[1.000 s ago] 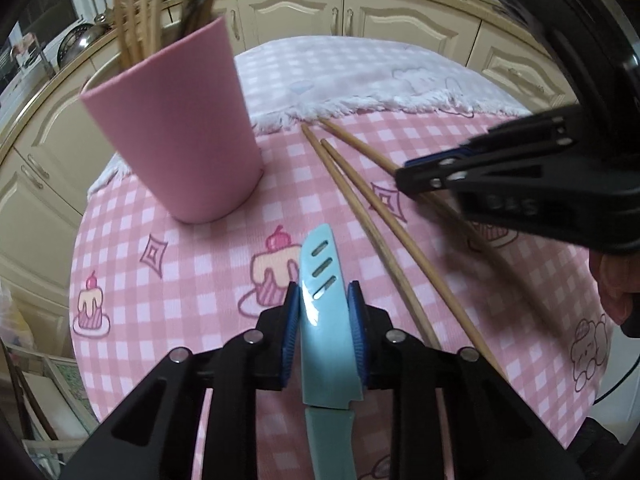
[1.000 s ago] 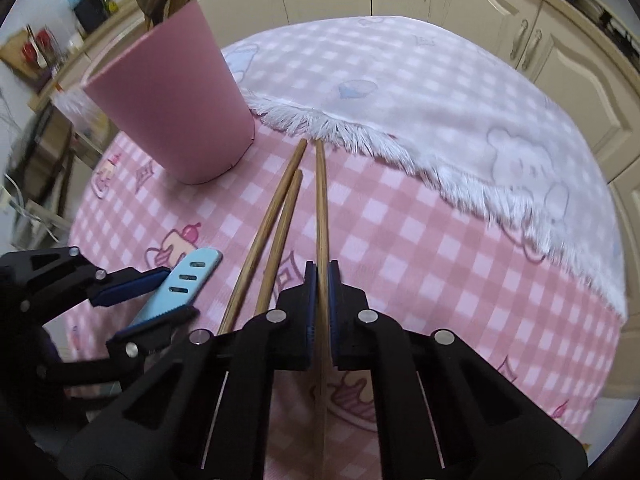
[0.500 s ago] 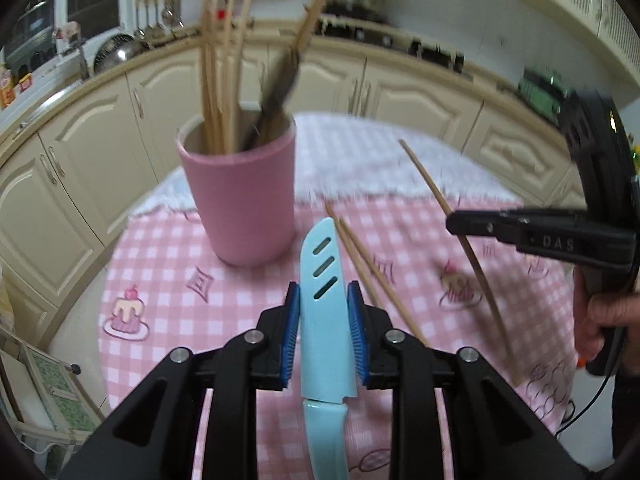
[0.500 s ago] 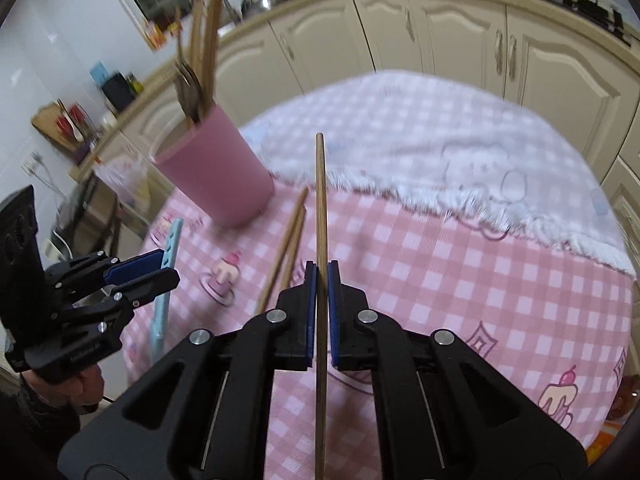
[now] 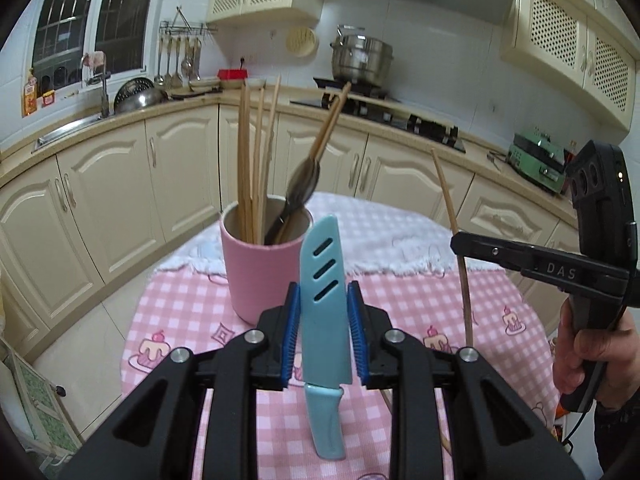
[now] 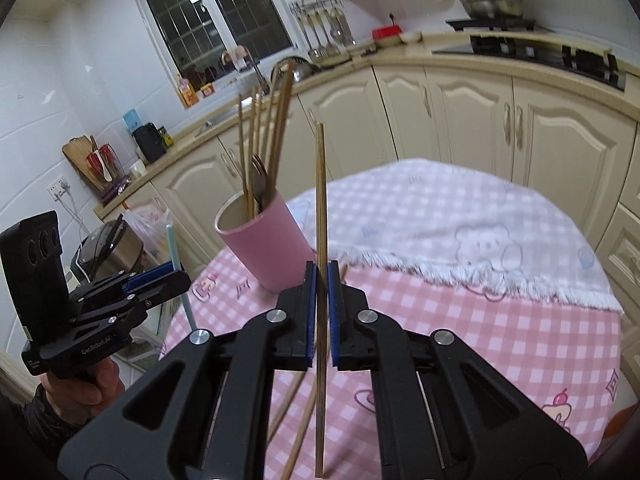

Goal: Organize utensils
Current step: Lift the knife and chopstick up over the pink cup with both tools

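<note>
1. Left hand-held gripper (image 5: 323, 330): pads clamp the sheathed blue knife (image 5: 325, 308), held above the tabletop (image 5: 184, 312).
2. Right hand-held gripper (image 6: 321, 314): pinched tight on one chopstick (image 6: 320, 216).
3. Step: carrying both to the pink cup (image 5: 260, 272).
4. Next: tip each into the crowded cup; probably two chopsticks remain (image 6: 294, 420).

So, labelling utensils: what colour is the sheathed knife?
Light blue knife, clearest in the left wrist view.

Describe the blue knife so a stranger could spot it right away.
Start at the round table with the pink checked cloth. In front of the pink cup, the left gripper holds the knife upright. It's the only pale blue, flat utensil; the others are wooden sticks.
</note>
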